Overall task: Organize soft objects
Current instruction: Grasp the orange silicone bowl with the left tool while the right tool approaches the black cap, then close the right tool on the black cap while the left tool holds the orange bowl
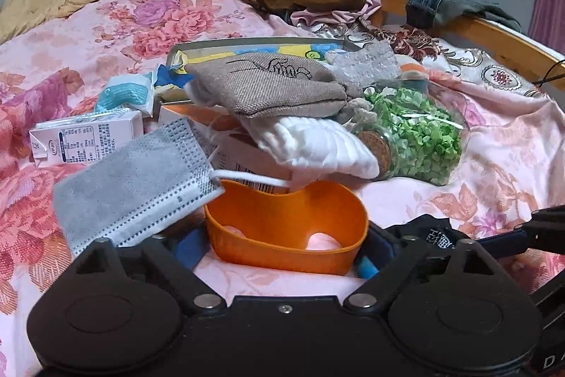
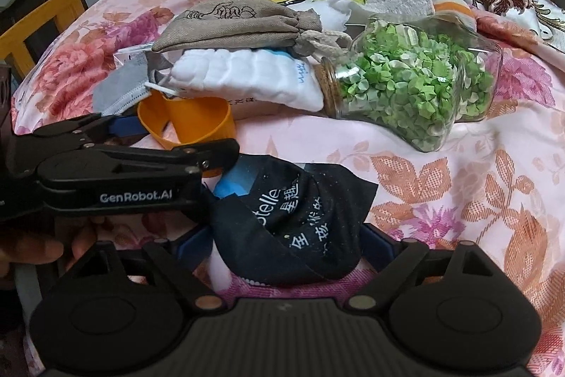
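My left gripper is open around an orange heart-shaped cup on the bed; it also shows in the right wrist view. A grey face mask leans on the cup's left rim. Behind lie a white folded cloth and a brown linen pouch on top. My right gripper is open around a black cloth bag with white lettering, which lies between its fingers; whether the pads touch it is unclear.
A glass bottle of green paper stars lies on its side to the right. A small milk carton, a tissue pack, a framed picture and boxes lie on the floral bedsheet. Clothes pile at the back.
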`<state>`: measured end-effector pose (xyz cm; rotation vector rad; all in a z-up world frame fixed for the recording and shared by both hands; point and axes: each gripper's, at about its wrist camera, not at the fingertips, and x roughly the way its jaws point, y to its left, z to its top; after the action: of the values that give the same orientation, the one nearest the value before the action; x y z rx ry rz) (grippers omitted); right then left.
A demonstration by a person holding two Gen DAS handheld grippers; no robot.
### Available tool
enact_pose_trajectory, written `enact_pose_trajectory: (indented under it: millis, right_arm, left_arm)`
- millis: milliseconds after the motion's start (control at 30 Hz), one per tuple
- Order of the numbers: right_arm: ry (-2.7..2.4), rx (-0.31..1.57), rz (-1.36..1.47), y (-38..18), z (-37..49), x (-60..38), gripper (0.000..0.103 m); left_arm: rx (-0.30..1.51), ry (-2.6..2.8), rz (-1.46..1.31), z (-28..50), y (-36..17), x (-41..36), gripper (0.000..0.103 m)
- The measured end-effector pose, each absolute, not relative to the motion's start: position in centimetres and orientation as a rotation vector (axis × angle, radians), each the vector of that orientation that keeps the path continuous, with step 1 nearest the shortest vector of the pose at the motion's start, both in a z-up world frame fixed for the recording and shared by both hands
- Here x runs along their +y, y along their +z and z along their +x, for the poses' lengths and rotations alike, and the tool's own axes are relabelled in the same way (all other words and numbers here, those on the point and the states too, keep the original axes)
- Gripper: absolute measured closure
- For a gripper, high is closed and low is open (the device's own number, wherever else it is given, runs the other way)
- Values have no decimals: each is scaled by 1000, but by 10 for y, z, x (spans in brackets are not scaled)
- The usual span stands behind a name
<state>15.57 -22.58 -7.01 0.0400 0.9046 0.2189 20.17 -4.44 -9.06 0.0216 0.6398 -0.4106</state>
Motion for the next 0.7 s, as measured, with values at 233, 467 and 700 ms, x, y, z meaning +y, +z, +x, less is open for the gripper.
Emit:
enact_pose_trajectory:
  millis: [233,467,700]
  right_arm:
    - [229,901,139,-66,157,-235,16]
    - [221,892,192,-62,158,-244,21]
    - [226,911,235,-68,162,-246,30]
  left_arm:
    - [623,-444,21,196,-89,-46,40]
    - [631,-432,-31,188,-85,-39,57]
    - [672,-415,-57,184,-78,-38,61]
